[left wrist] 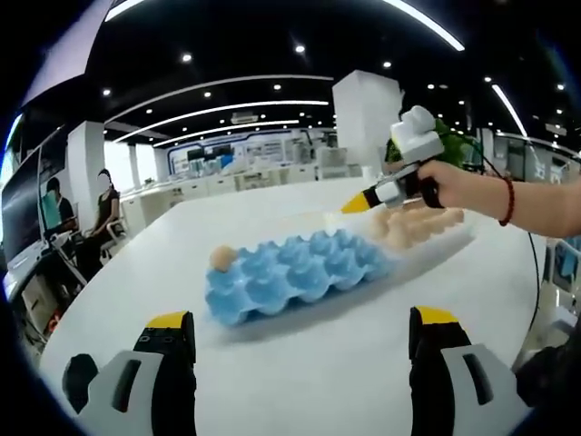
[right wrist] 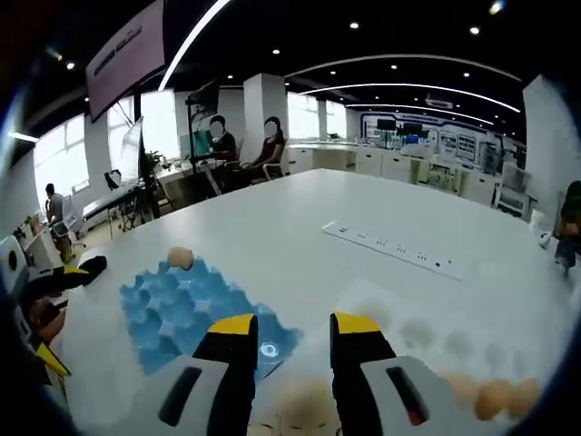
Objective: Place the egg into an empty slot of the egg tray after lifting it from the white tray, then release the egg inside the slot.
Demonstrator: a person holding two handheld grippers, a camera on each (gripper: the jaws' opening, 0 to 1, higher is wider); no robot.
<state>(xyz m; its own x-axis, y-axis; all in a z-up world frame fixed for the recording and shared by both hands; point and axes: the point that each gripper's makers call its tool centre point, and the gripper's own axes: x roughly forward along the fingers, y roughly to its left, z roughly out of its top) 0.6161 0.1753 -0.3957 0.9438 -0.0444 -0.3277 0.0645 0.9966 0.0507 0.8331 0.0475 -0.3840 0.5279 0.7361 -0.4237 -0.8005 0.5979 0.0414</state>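
From the blue egg tray (left wrist: 295,277), my left gripper (left wrist: 300,336) idles wide open and empty on the near side, while my right gripper (right wrist: 290,331) hovers parted, gripping nothing, over an egg (right wrist: 304,400) in the white tray (right wrist: 427,341) beside it

White table (left wrist: 300,363) with blue egg tray (left wrist: 295,272), white tray (right wrist: 427,341)

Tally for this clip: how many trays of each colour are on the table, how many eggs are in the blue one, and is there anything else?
Blue egg tray: 1
White tray: 1
Egg in blue tray: 1
Power strip: 1
Total: 4
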